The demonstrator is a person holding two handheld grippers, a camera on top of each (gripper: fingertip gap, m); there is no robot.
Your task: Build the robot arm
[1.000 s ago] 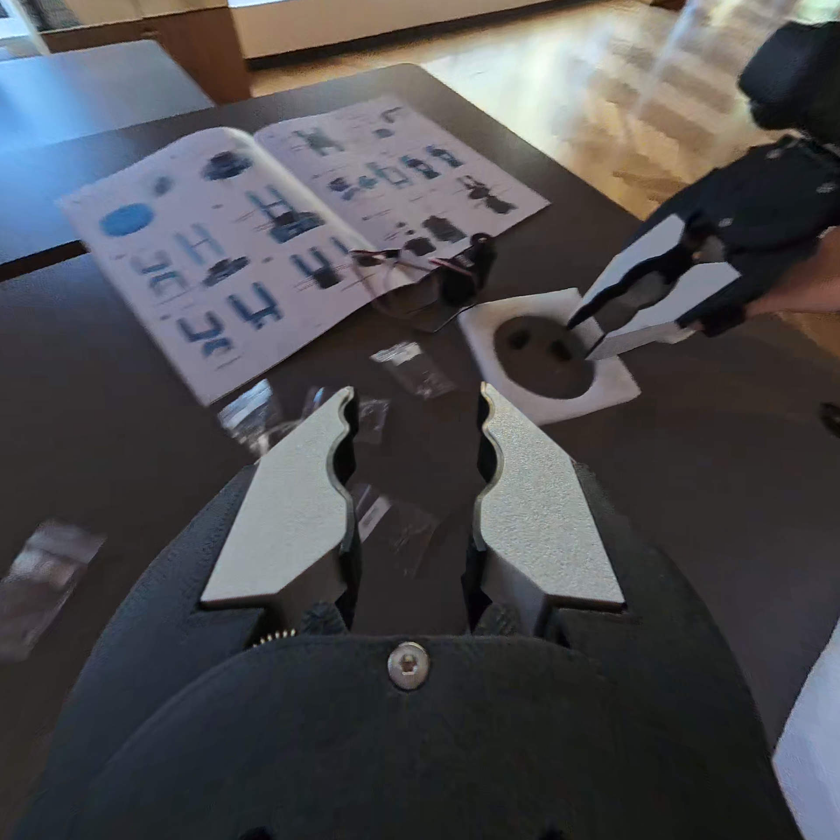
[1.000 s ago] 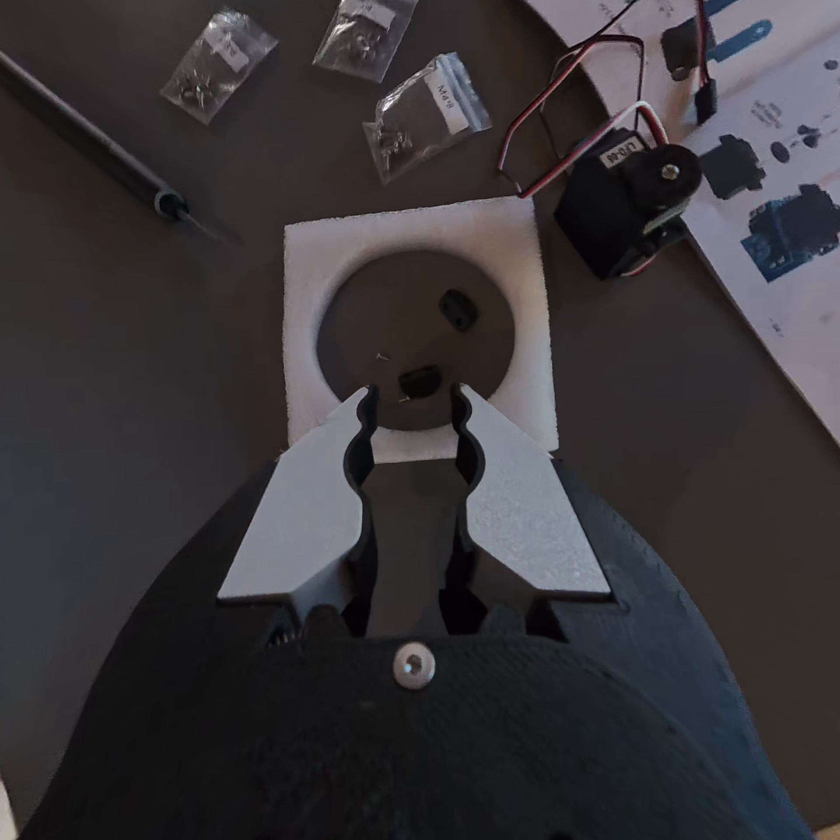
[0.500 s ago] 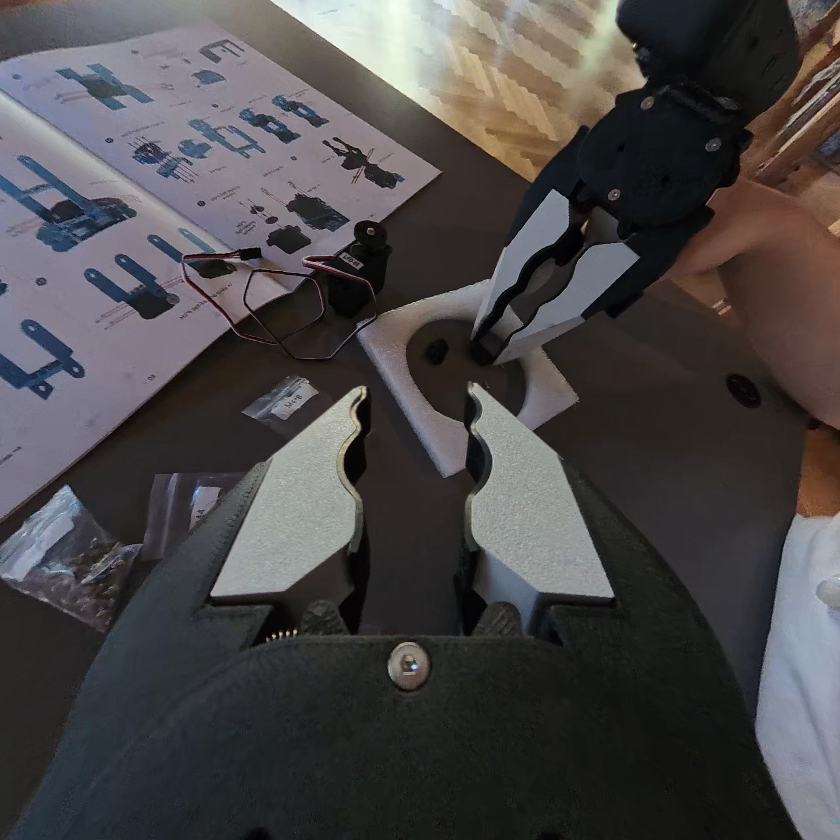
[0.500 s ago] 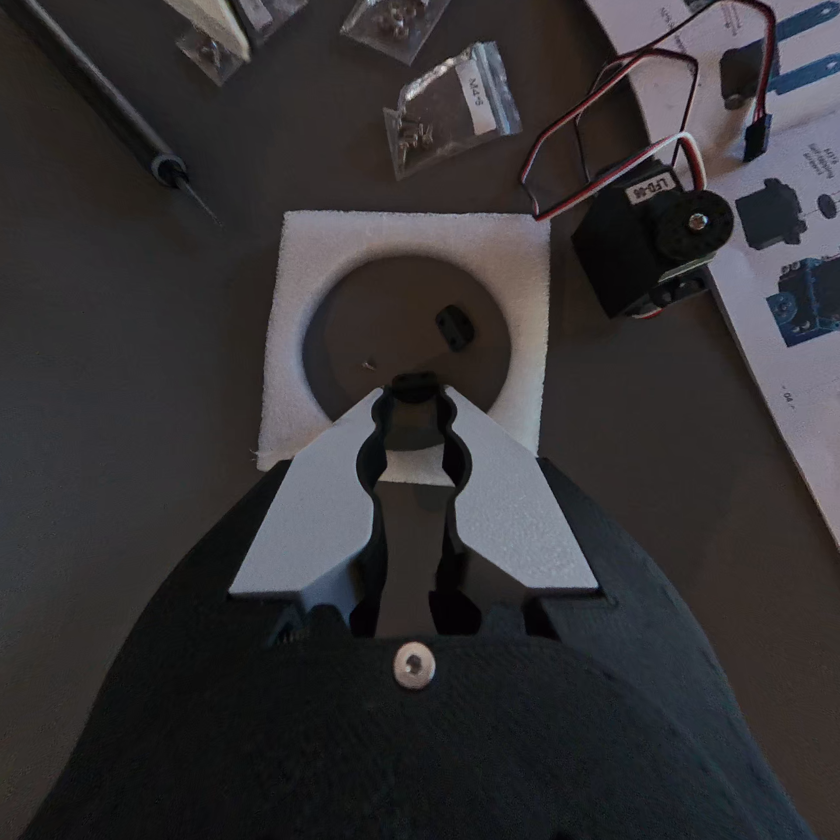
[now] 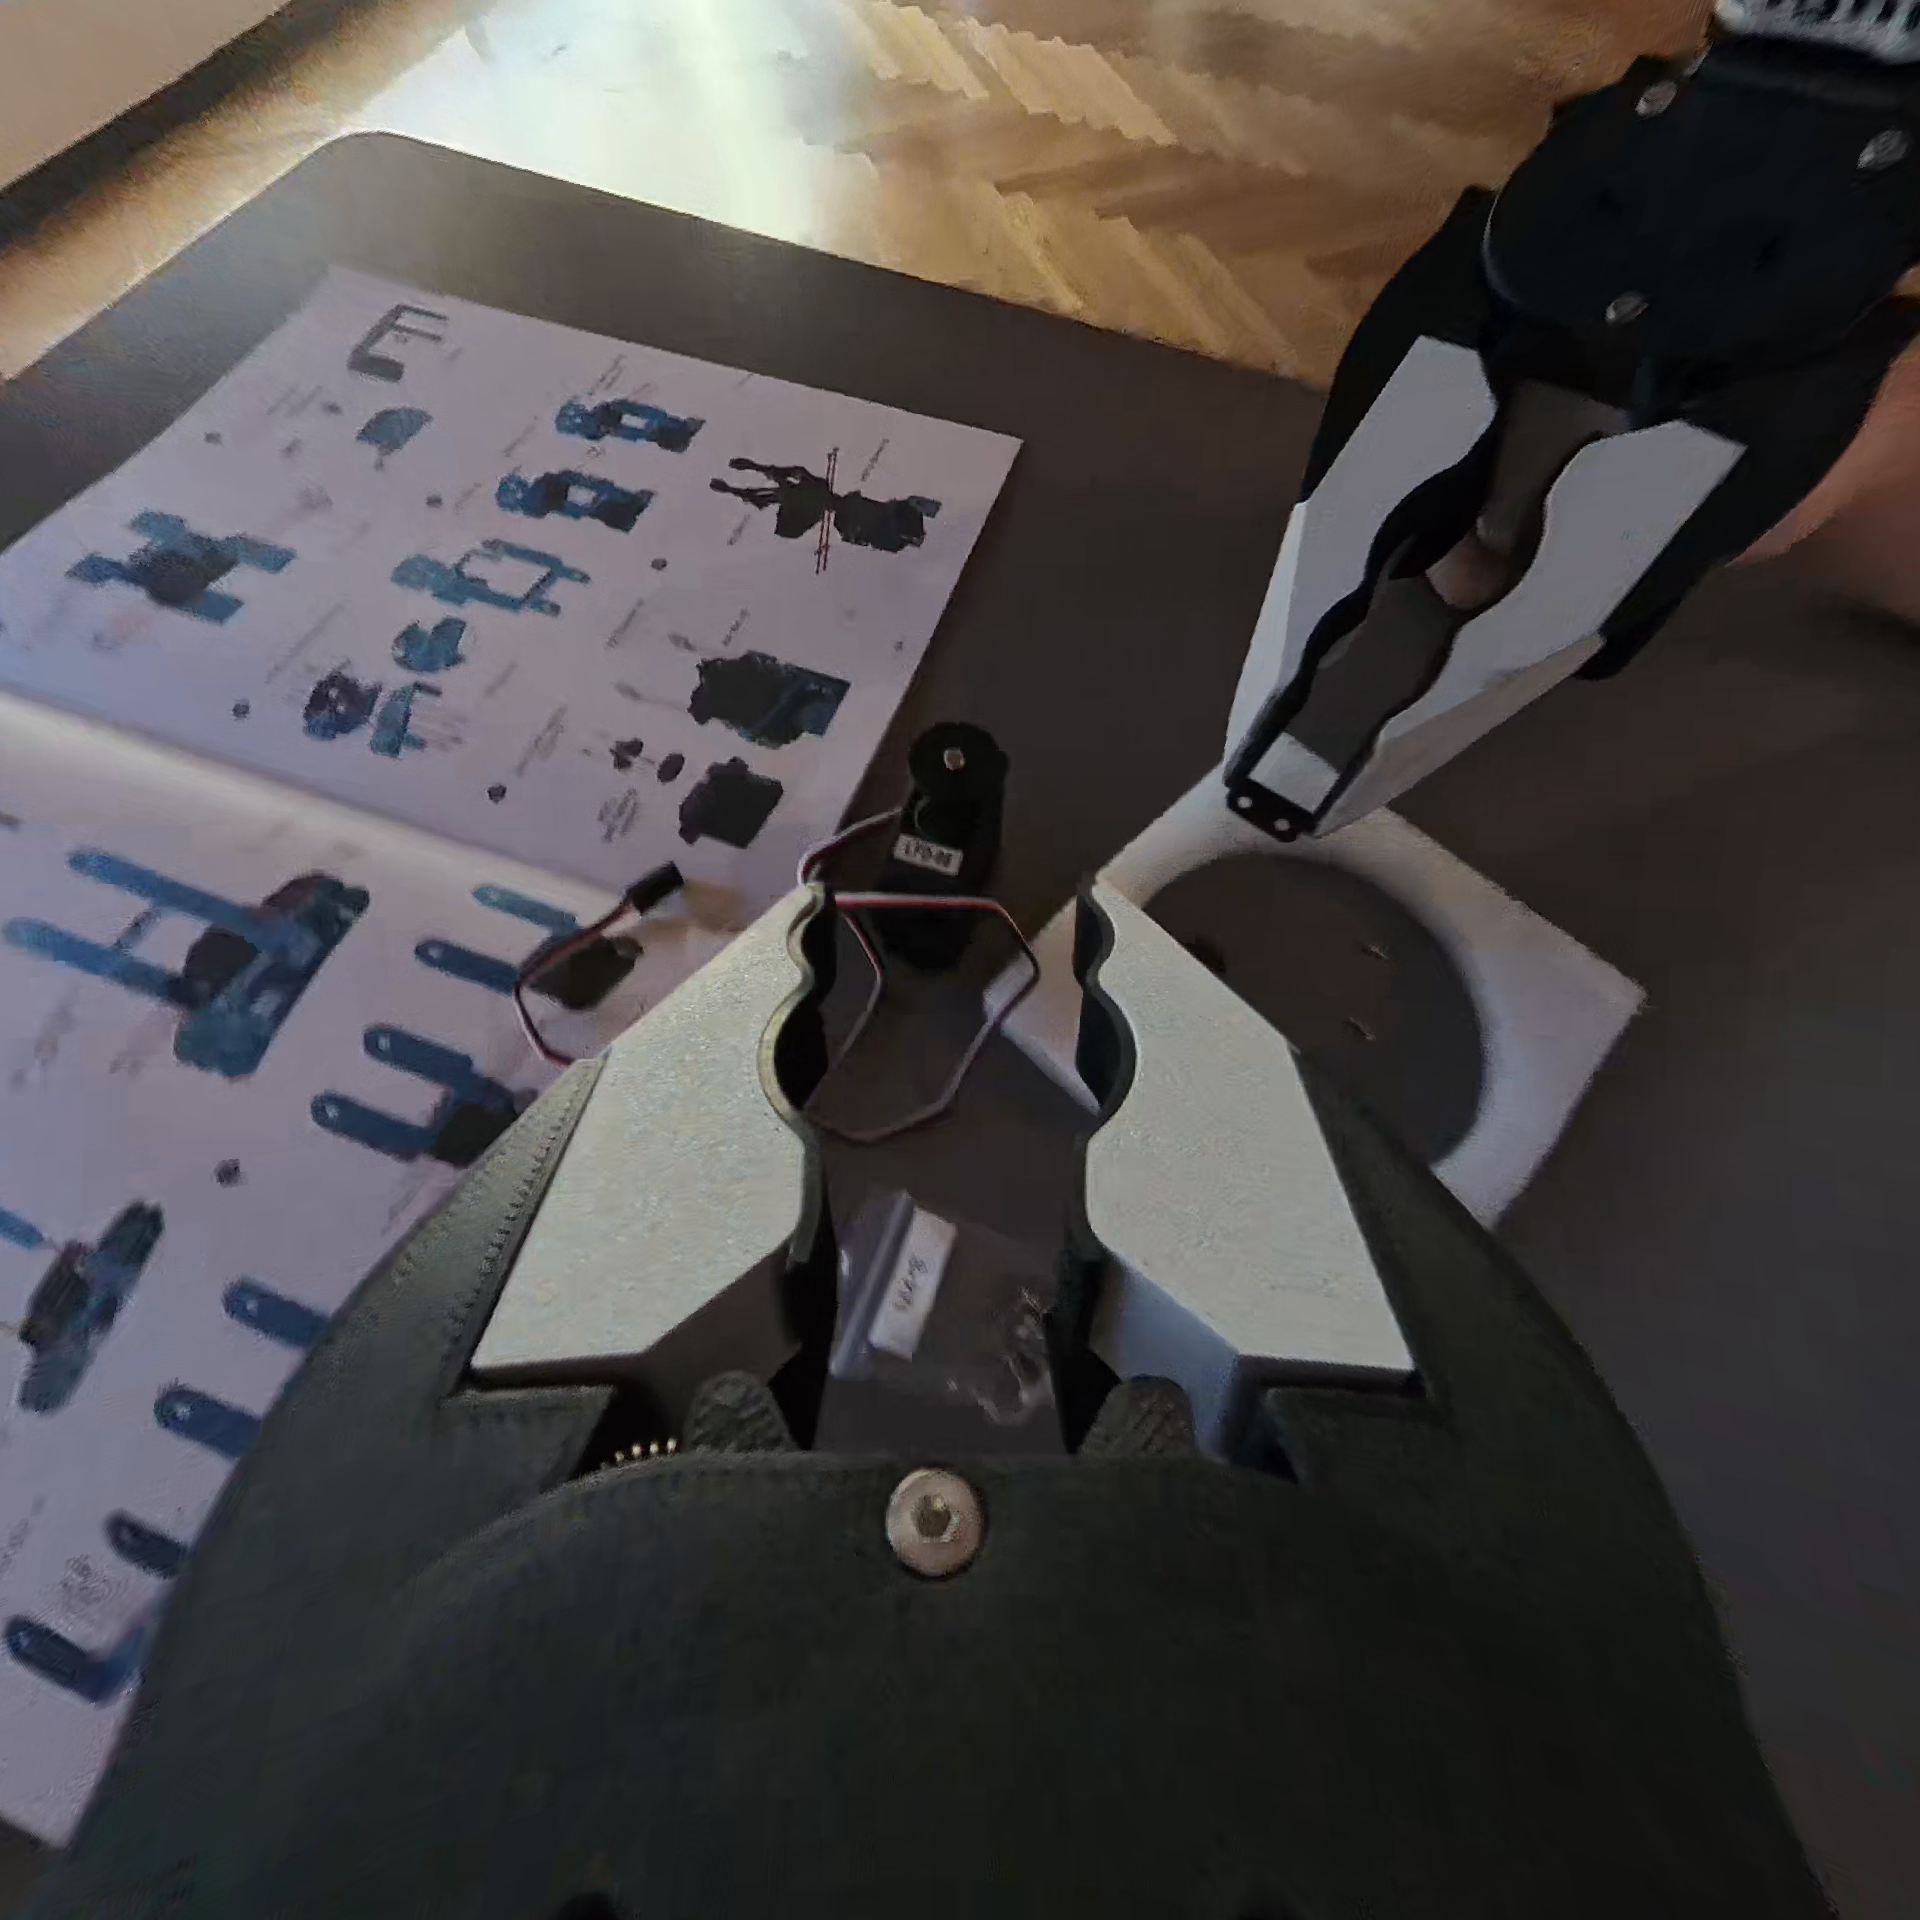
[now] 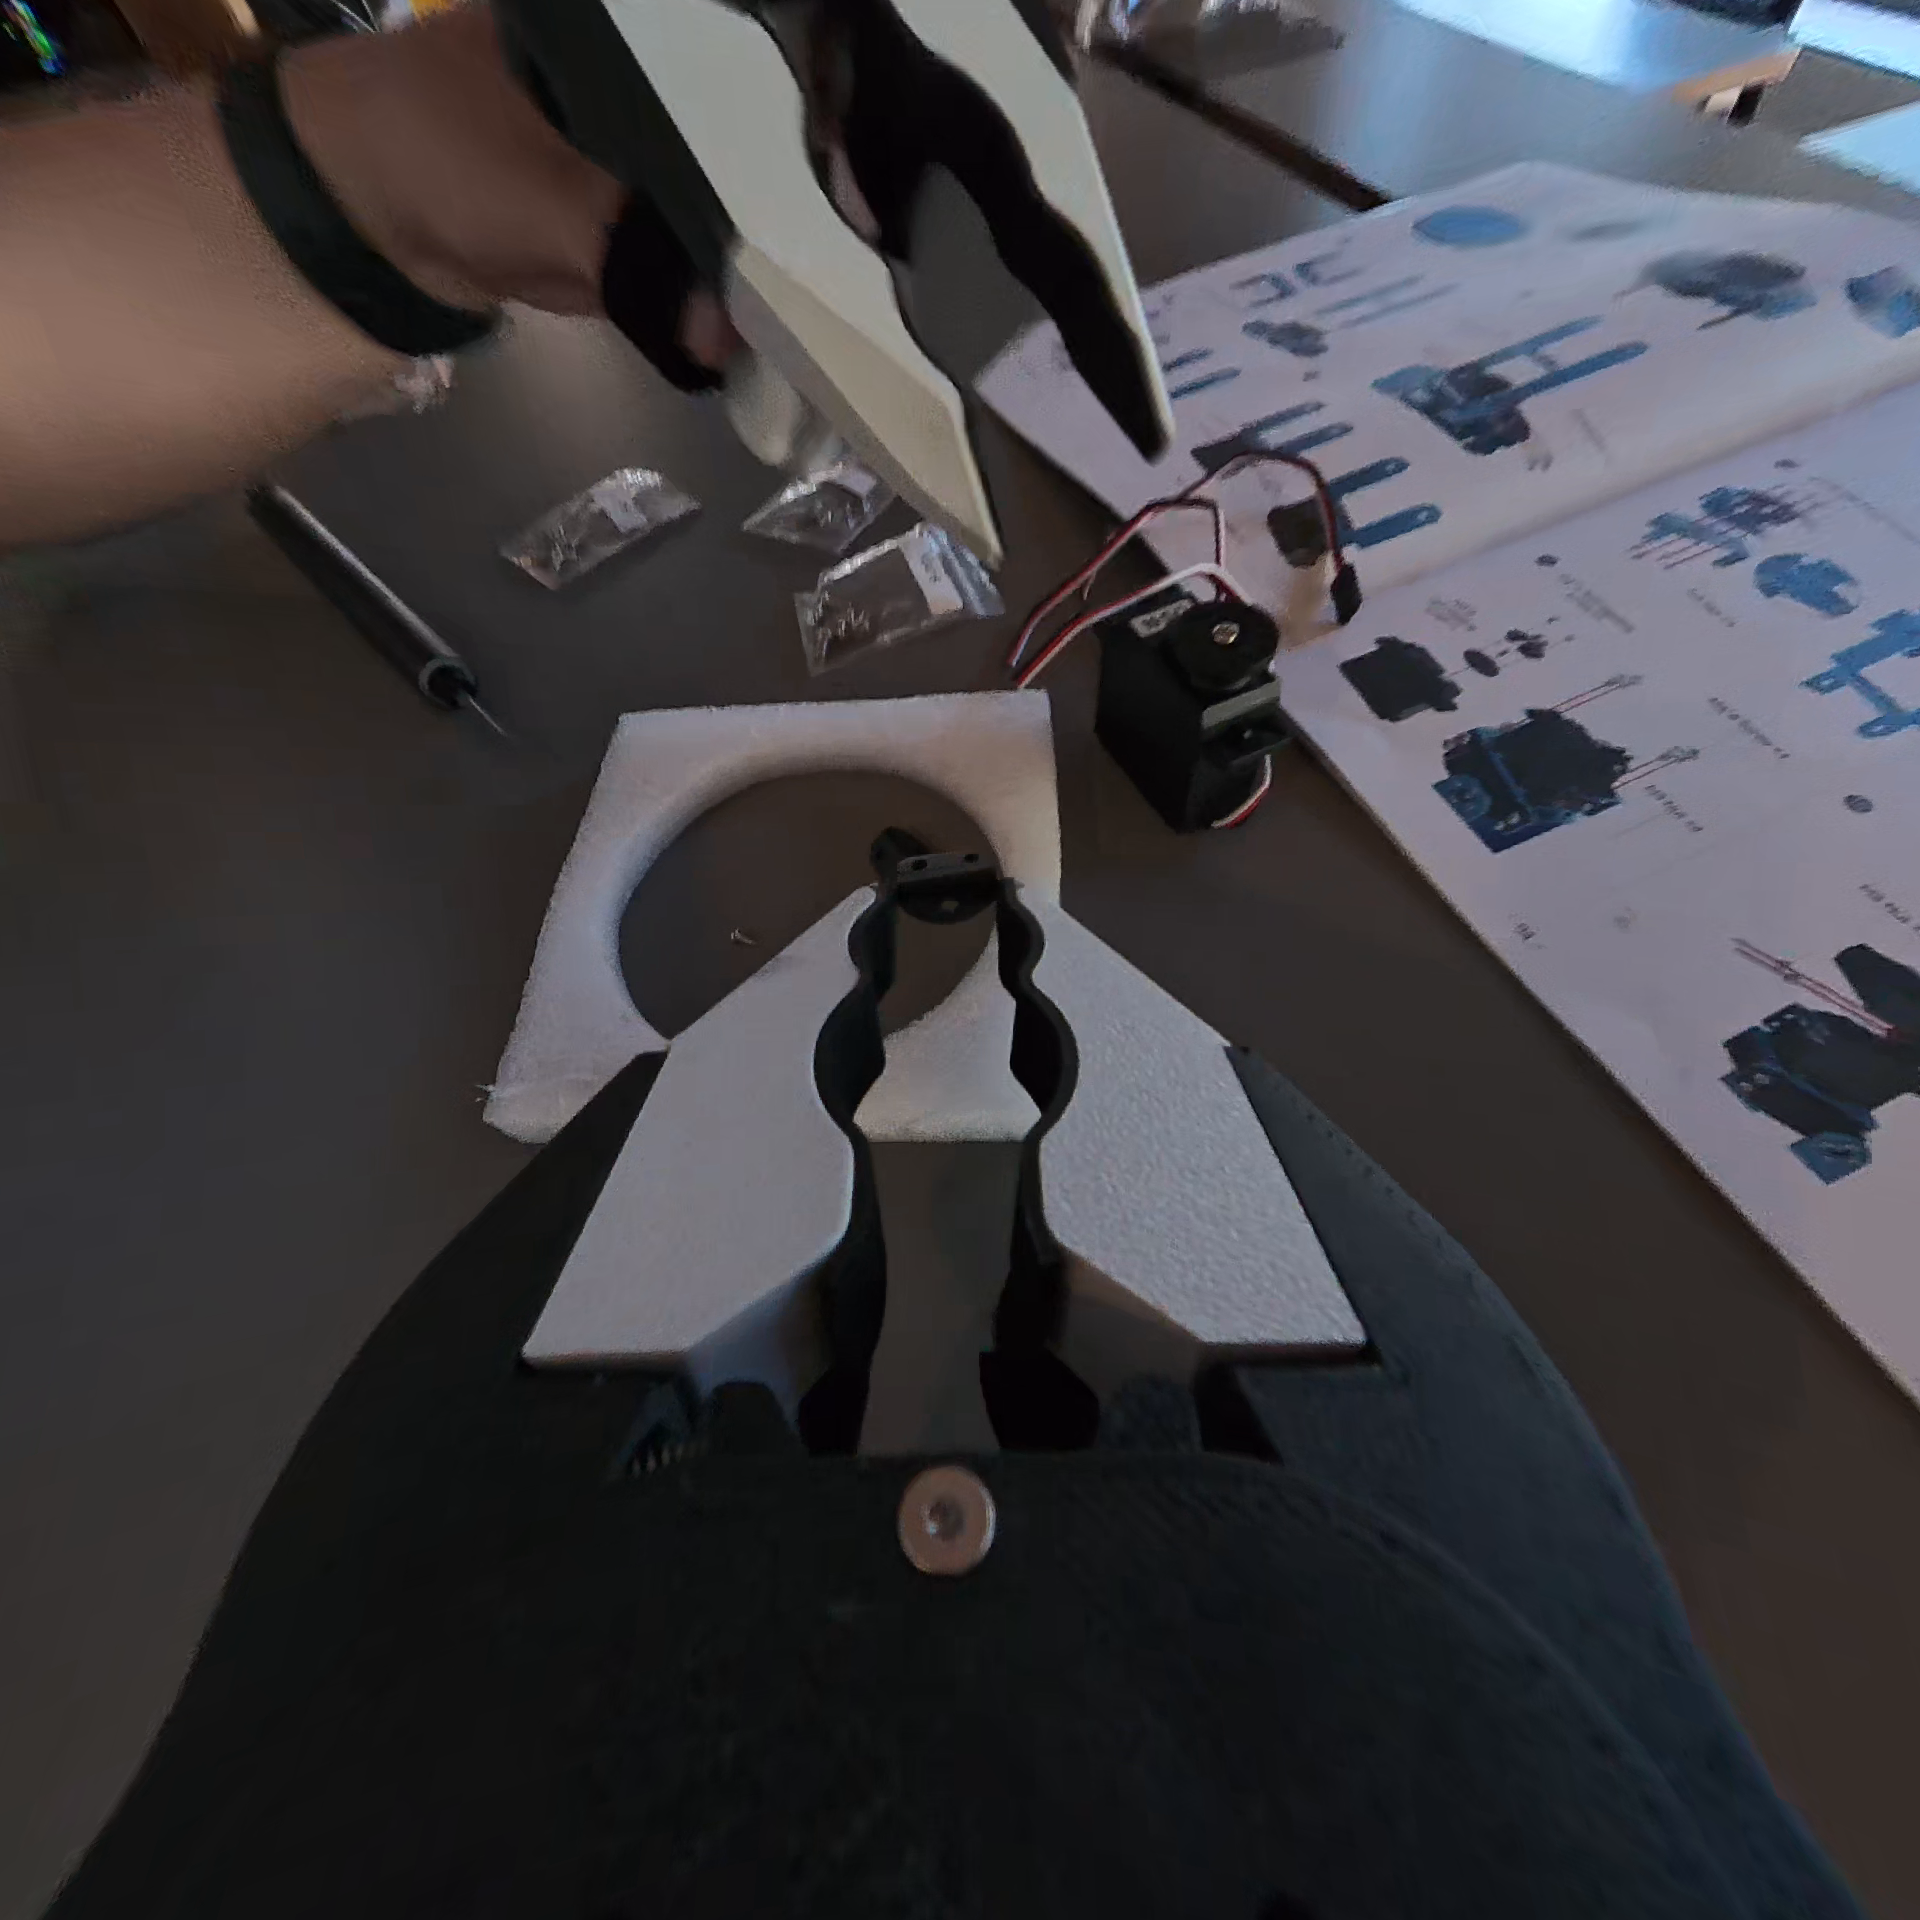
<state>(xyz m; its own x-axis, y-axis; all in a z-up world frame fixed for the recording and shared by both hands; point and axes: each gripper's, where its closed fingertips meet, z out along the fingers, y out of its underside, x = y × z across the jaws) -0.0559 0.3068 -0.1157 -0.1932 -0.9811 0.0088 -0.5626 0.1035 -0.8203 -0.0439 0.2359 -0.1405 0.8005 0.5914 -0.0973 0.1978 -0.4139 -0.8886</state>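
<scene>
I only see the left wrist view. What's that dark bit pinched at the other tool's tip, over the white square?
Observer: In the right wrist view, the right gripper has its jaws shut on a small black part with holes along its edge, over the hole in the foam frame.
Operator: Is anything else in that hole?
Observer: Yes, another small black piece sits just behind the held one.
Operator: Any tools lying around?
Observer: A thin black screwdriver-like tool lies on the table, left of the foam.
</scene>
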